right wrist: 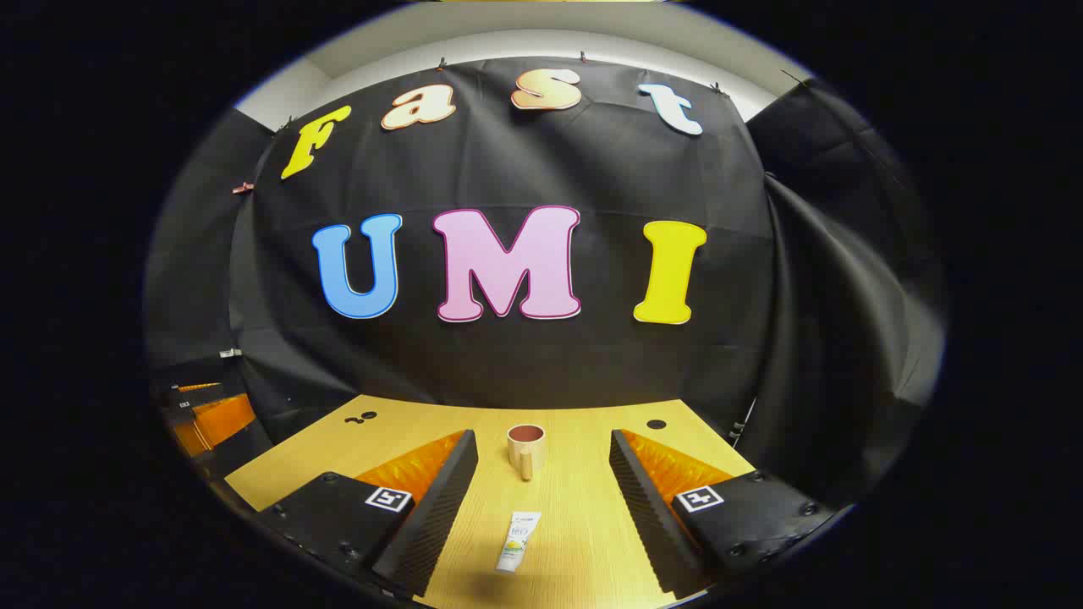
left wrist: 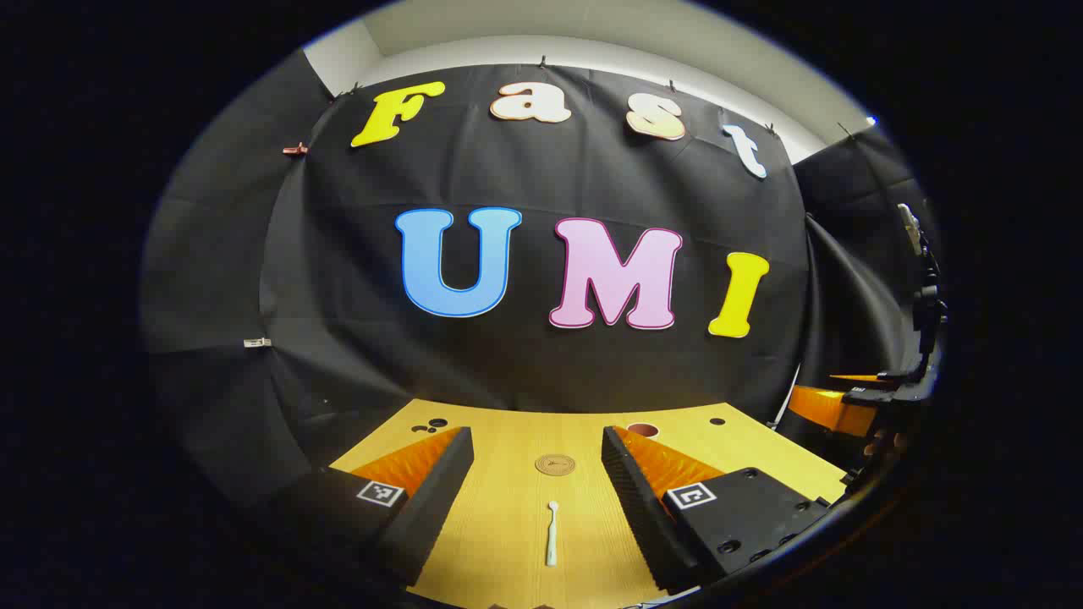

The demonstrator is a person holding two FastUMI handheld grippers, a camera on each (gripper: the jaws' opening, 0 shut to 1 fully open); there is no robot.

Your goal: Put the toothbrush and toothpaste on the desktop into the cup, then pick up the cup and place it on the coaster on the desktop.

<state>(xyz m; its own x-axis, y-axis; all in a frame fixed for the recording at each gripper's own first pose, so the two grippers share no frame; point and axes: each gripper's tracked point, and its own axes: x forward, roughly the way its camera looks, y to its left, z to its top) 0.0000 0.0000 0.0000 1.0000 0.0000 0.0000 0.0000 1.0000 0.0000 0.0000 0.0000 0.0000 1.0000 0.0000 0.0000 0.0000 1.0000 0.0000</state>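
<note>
Both sets of jaws stand apart and hold nothing: the left gripper [left wrist: 537,482] frames the toothbrush [left wrist: 552,534] lying before the coaster [left wrist: 555,464], the right gripper [right wrist: 541,499] the toothpaste [right wrist: 517,541] before the cup [right wrist: 525,449], all on the table [right wrist: 575,507].

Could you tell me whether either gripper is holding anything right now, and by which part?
Nothing is held: both grippers are open, toothbrush and toothpaste lying on the desktop.

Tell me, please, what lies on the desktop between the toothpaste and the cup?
Nothing: in the right gripper view the desktop is bare between the toothpaste and the cup beyond it.
</note>
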